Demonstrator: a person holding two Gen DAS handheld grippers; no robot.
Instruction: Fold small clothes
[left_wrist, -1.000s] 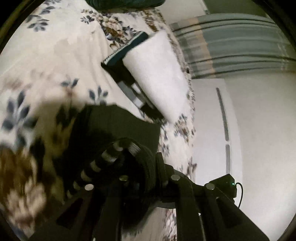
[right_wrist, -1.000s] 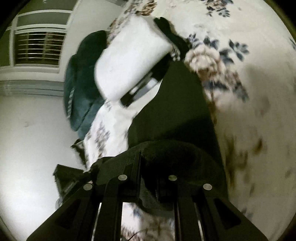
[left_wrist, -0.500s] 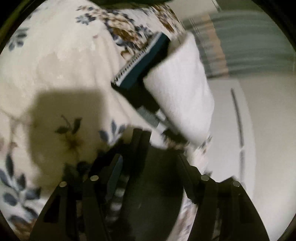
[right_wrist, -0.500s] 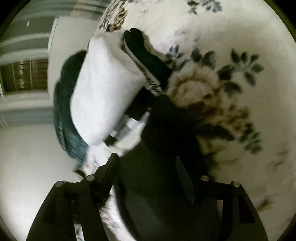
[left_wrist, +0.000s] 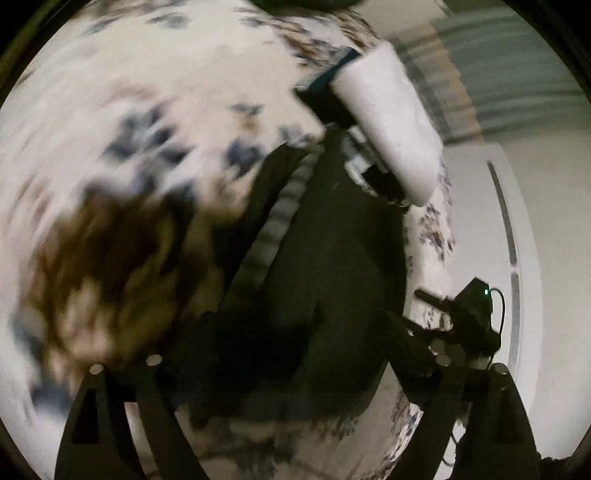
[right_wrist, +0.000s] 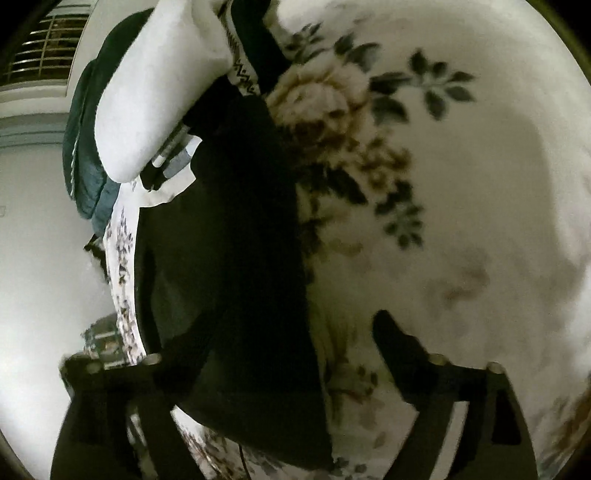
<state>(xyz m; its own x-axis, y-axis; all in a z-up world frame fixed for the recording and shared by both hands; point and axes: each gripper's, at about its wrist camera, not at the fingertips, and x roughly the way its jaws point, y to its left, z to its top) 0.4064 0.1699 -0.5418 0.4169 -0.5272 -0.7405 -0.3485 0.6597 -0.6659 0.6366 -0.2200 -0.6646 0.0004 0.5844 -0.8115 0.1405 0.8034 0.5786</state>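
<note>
A small black garment (left_wrist: 325, 266) with a grey striped band lies folded on the floral bedspread (left_wrist: 155, 110); it also shows in the right wrist view (right_wrist: 236, 258). My left gripper (left_wrist: 295, 343) is open above the garment's near end, fingers apart on either side. My right gripper (right_wrist: 280, 343) is open too, its left finger (right_wrist: 173, 365) over the garment and its right finger (right_wrist: 402, 350) over the bedspread (right_wrist: 461, 184). Neither holds anything.
A stack of folded clothes topped by a white piece (left_wrist: 391, 122) lies just beyond the garment, also in the right wrist view (right_wrist: 147, 92). A dark teal bundle (right_wrist: 85, 147) lies behind it. The bed's edge and a white wall (left_wrist: 535, 258) are close by.
Both grippers, shut on the black garment a second ago, opened and let it go on the bed. Both have pulled back a little since.
</note>
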